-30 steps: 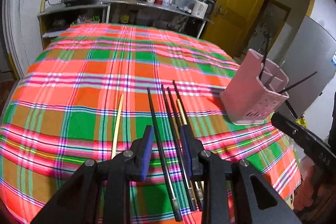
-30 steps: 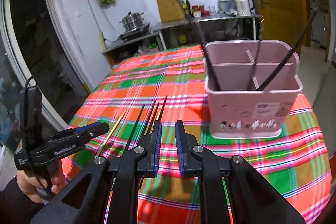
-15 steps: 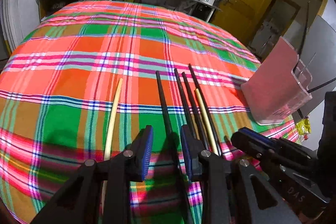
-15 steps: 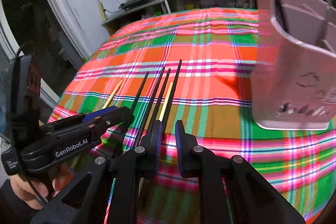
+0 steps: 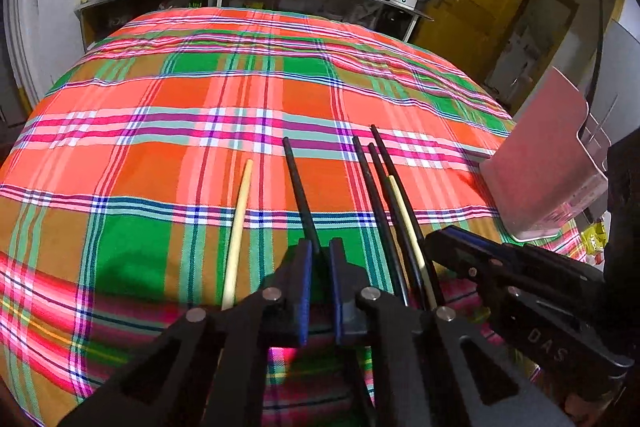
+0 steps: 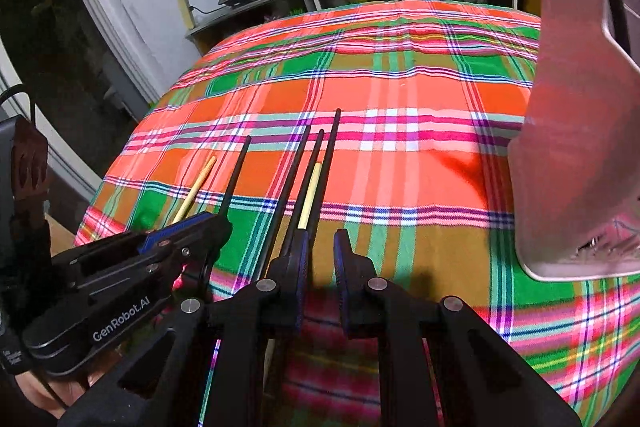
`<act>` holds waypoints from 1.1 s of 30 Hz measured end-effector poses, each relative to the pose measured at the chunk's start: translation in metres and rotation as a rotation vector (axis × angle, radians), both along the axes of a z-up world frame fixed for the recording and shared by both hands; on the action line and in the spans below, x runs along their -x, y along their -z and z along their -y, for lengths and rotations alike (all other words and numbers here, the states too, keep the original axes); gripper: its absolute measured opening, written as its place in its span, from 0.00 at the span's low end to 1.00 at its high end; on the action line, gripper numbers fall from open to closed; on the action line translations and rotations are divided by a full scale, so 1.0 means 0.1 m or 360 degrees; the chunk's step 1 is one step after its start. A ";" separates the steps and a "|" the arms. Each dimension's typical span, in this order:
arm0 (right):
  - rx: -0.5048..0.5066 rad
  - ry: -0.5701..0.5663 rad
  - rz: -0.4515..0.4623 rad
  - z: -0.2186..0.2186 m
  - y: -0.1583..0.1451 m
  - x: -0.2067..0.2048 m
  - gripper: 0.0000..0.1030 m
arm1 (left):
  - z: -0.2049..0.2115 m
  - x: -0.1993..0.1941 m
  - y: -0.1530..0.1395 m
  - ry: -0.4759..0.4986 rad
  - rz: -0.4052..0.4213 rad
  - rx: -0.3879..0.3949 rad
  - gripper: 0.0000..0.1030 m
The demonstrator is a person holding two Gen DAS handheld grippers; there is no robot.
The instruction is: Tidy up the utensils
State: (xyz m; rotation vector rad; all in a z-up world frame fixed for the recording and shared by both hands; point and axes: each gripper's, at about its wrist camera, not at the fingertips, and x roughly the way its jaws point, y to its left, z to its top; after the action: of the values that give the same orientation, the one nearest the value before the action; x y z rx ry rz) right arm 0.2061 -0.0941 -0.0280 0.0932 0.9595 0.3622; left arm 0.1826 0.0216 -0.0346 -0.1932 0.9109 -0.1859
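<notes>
Closing left tool on lone black chopstick at 12 o'clock; right tool narrow, empty. Six chopsticks remain on desk, pink holder at 3 o'clock.

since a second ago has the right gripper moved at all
Yes. In its own view the right gripper has come down and forward toward the black chopsticks, and the pink utensil holder, dead ahead before, now fills the right edge.
</notes>
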 end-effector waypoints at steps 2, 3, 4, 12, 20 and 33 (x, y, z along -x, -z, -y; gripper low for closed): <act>0.0003 0.0002 -0.0003 -0.01 0.00 -0.02 0.13 | 0.00 0.00 0.00 0.0000 0.0000 -0.0002 0.11; 0.0001 0.0000 -0.0008 -0.02 0.00 -0.03 0.13 | -0.01 0.00 0.00 0.0000 0.0000 -0.0001 0.11; 0.0002 -0.0003 -0.0008 -0.03 -0.01 -0.03 0.13 | -0.01 0.00 0.00 0.0001 0.0000 0.0000 0.11; 0.0053 -0.0005 -0.0013 -0.04 0.02 -0.03 0.13 | -0.01 0.01 0.00 0.0002 0.0001 -0.0006 0.11; 0.0057 0.0030 -0.0032 0.12 0.00 0.05 0.09 | -0.05 -0.03 0.00 -0.0003 -0.0033 0.0035 0.11; 0.0116 0.0107 -0.0043 0.01 0.01 -0.30 0.11 | 0.02 -0.26 -0.01 -0.0031 -0.0105 -0.0007 0.11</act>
State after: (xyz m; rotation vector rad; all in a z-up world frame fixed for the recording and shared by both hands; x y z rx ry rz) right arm 0.2365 -0.0953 -0.0295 0.0638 0.9931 0.2644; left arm 0.2086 0.0196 -0.0340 -0.2050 0.9746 -0.1604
